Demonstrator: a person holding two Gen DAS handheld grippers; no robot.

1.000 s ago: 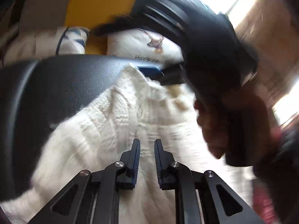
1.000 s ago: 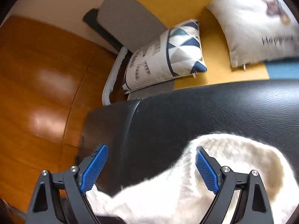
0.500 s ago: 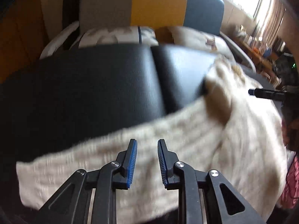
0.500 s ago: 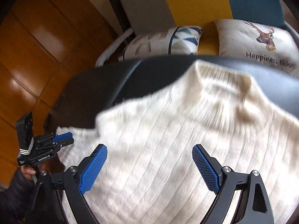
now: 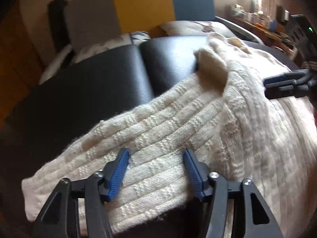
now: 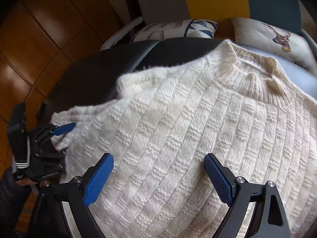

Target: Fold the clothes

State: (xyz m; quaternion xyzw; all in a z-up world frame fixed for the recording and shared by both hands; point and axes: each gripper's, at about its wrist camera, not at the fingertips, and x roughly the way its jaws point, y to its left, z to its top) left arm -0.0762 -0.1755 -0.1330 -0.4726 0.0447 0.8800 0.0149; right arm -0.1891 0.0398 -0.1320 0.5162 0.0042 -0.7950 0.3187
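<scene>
- Left wrist view: the left gripper [image 5: 156,170] sits at 6 o'clock with its blue-padded fingers [image 5: 118,170] spread apart, nothing pinched between them. Beneath and between them lies a sleeve [image 5: 126,158] of the cream knit sweater [image 5: 247,129], running from 7 o'clock up toward the centre.
- The sweater's body fills the 3 to 5 o'clock area, spread on a black leather seat [image 5: 89,83] that takes up the 9 to 12 o'clock part.
- At 3 o'clock the right gripper [image 5: 285,86] reaches in over the sweater; whether it is parted cannot be told from here.
- At 12 o'clock stands a sofa back [image 5: 142,2] in grey, yellow and blue panels.
- Right wrist view: the right gripper [image 6: 160,178] at 6 o'clock has its fingers wide apart, hovering over the sweater's body [image 6: 198,129] and holding nothing.
- The collar [image 6: 253,67] lies toward 1 o'clock.
- At 9 o'clock the left gripper [image 6: 65,136] is at the sleeve's end [image 6: 63,117].
- Two cushions [image 6: 178,29] rest at 12 o'clock; wooden floor [image 6: 39,29] shows at 10 o'clock.
</scene>
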